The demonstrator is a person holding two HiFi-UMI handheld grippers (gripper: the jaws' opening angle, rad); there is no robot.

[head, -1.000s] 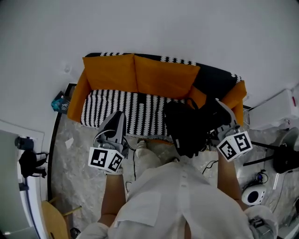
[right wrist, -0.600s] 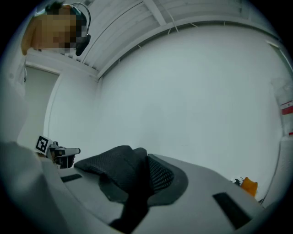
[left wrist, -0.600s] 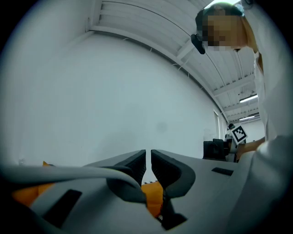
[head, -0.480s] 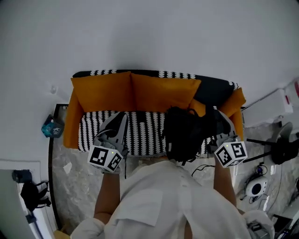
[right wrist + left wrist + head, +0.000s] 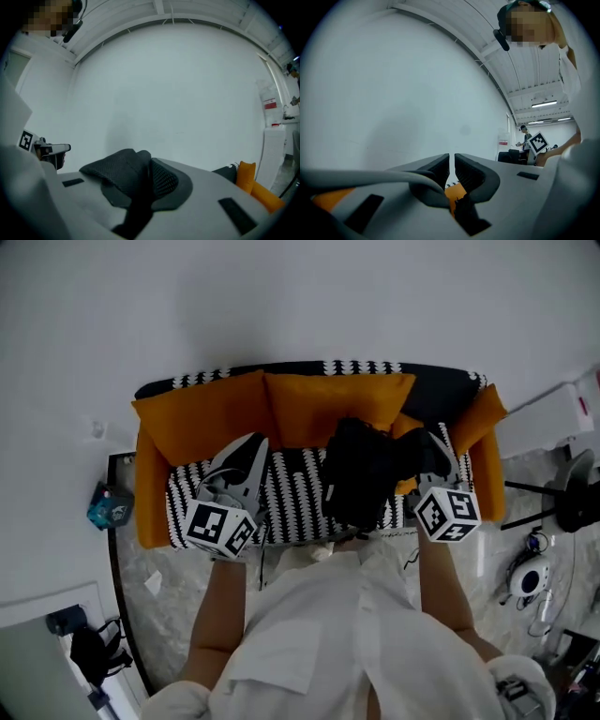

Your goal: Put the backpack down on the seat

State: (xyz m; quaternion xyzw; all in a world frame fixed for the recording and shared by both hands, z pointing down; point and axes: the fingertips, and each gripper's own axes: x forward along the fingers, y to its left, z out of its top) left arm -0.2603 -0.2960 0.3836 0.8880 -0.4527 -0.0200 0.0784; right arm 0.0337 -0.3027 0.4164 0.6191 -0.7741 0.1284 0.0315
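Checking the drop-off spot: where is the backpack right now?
Head view, centre-right: the black backpack is gripped by the right tongs, over the striped sofa seat, in front of the orange cushions.

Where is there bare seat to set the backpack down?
Bare seat: the strip between the left gripper and the backpack, and a smaller patch between the left gripper and the left armrest. Crowded at the right end: backpack and right gripper.

Backpack [image 5: 361, 474] in the right tongs [image 5: 149, 174], over the sofa seat [image 5: 292, 491], before the back cushions [image 5: 211, 413], right of the left tongs [image 5: 452, 165].
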